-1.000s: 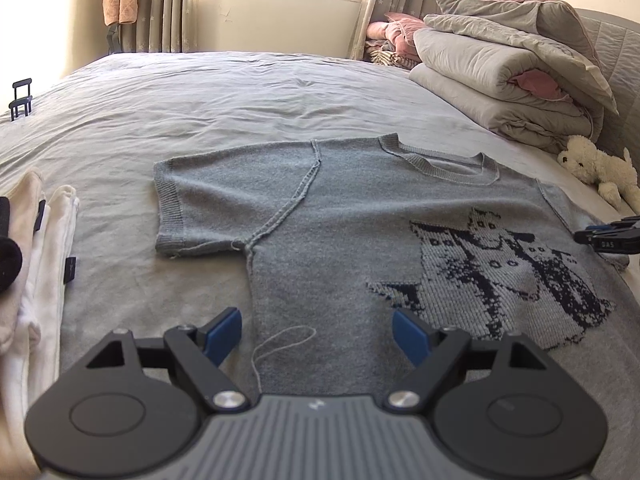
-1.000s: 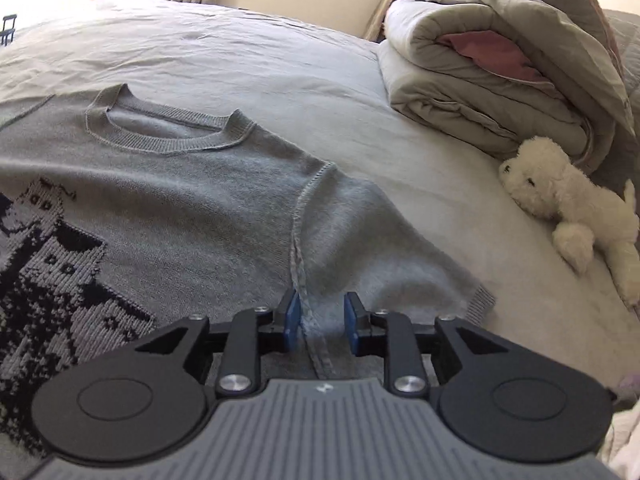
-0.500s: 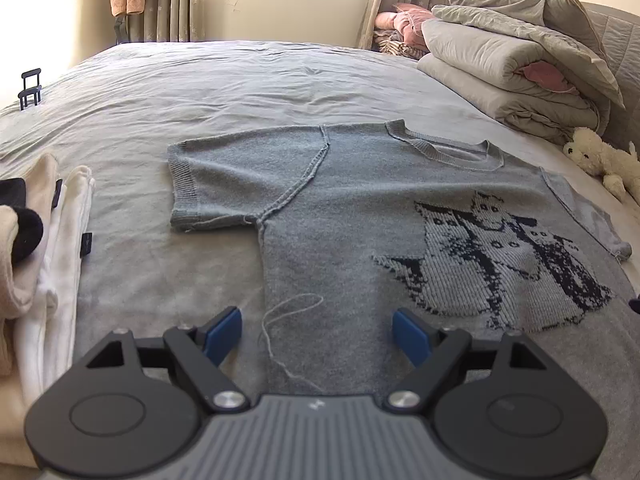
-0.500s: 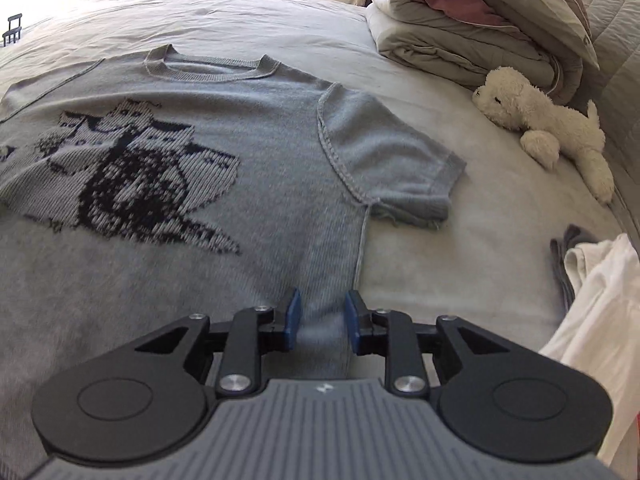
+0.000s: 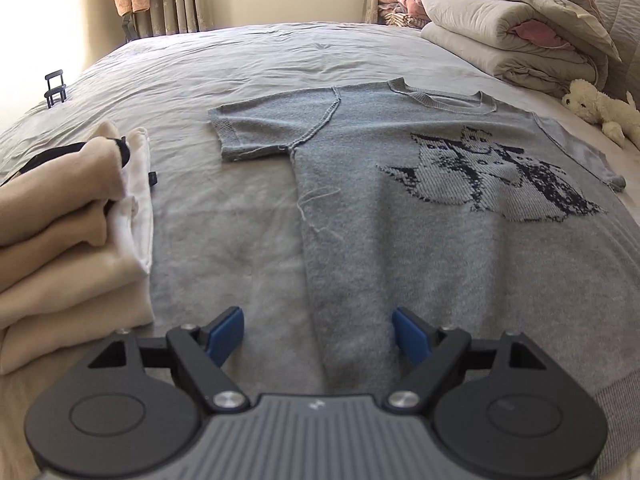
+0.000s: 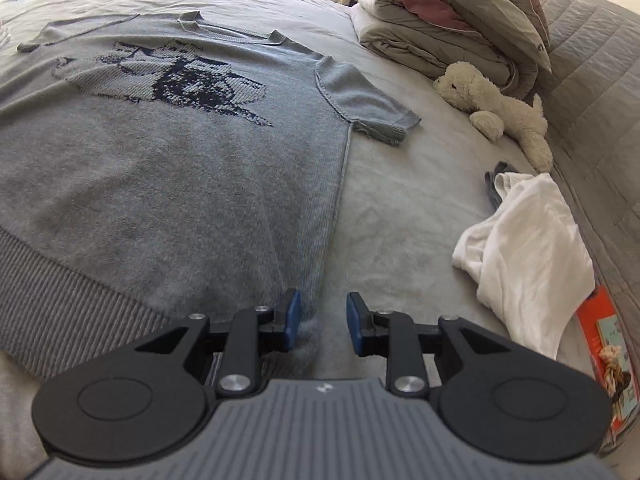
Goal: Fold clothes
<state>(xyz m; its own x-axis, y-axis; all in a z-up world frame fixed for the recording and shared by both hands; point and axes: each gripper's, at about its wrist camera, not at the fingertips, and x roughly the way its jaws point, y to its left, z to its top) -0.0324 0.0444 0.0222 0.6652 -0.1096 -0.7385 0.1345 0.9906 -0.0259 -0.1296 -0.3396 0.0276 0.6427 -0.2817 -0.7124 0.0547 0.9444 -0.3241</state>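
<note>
With the grey sweater (image 5: 460, 240) lying flat on the bed, stretching toward twelve o'clock, the left gripper (image 5: 318, 334) gapes empty and the right gripper (image 6: 320, 320), jaws just widening, holds nothing, so uneven hem grabs could skew the fold.

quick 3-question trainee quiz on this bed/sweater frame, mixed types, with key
1. True or false: the grey sweater lies spread flat on the bed, picture side up.
2. What lies beside the plush toy, nearer the right gripper? A) crumpled white garment B) folded beige stack C) black clip
3. Fill in: the left gripper has its jaws ____ over the sweater's side edge.

Key: 1 true. 2 A, the white garment. 3 open; nothing is pinched.
</note>
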